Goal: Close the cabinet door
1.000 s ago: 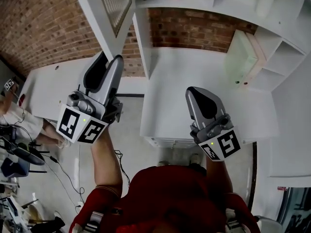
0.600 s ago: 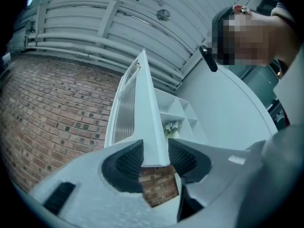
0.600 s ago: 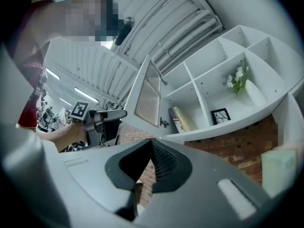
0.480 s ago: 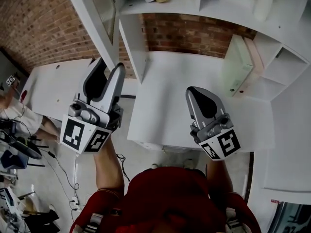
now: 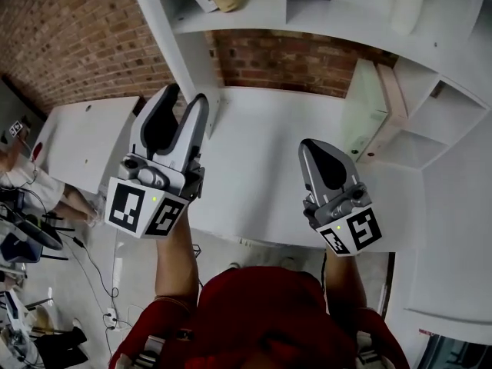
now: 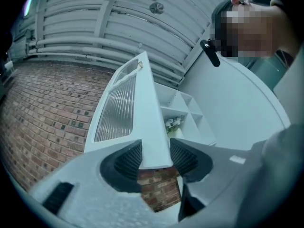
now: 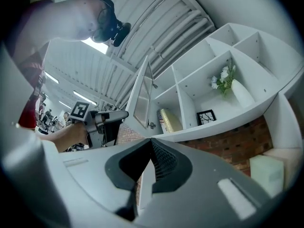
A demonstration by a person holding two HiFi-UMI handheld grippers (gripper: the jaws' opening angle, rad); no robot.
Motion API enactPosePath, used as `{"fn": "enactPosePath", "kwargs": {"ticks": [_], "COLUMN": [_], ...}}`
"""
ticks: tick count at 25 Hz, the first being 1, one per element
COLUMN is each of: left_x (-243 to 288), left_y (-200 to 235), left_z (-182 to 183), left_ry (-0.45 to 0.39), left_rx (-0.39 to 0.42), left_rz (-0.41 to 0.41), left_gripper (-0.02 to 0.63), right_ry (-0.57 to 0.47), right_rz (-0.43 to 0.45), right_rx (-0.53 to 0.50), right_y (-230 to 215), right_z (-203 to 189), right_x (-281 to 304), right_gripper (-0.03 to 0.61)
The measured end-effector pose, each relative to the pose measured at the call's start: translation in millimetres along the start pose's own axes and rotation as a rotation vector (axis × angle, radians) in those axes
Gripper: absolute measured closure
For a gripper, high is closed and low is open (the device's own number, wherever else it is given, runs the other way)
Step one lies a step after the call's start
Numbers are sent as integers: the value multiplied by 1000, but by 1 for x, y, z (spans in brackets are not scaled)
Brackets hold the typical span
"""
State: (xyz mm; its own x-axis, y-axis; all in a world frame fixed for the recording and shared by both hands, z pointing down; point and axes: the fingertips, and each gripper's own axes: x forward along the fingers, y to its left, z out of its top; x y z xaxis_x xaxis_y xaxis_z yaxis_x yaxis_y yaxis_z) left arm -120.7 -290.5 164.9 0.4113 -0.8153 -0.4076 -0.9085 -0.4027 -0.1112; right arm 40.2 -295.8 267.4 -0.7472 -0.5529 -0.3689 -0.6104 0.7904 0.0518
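The white cabinet door [image 6: 137, 108] with its ribbed glass panel stands swung out from the shelf unit [image 7: 213, 80]; in the right gripper view the cabinet door [image 7: 142, 96] hangs ajar. My left gripper [image 6: 156, 156] points up at the door's lower edge, which sits between the jaws as they are opening; the pads flank it without clearly pressing. In the head view the left gripper [image 5: 186, 97] is just under the door panel [image 5: 161, 14]. My right gripper [image 5: 317, 148] hovers over the white desk, shut and empty.
A white desk [image 5: 261, 167] lies below the shelves, with a pale green box [image 5: 361, 114] at its right. The shelves hold a vase with flowers [image 7: 228, 84] and a framed picture [image 7: 206, 117]. Brick wall [image 5: 69, 37] is behind. A seated person [image 5: 15, 167] and cables are at left.
Both grippers have travelled toward the cabinet, so the shelves and door sit closer overhead. The left gripper's jaws have spread wider. The right gripper stays shut.
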Motion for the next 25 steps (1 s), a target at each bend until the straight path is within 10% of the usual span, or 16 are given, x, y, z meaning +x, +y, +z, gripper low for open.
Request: {"fn": "enactPosePath", "kwargs": {"ticks": [12, 25], "left_x": [70, 127], "left_y": [-21, -23], "left_z": [-28, -57], "left_ry": [26, 52], "left_rx": [76, 68], "left_rz": [124, 48], "left_gripper": [423, 443], "right_ry": [38, 34], "right_rz": [24, -53], "right_rx": [9, -20], "right_y": [-61, -86], "right_z": [3, -2], "right_x": [-37, -26], "right_gripper": [565, 565]}}
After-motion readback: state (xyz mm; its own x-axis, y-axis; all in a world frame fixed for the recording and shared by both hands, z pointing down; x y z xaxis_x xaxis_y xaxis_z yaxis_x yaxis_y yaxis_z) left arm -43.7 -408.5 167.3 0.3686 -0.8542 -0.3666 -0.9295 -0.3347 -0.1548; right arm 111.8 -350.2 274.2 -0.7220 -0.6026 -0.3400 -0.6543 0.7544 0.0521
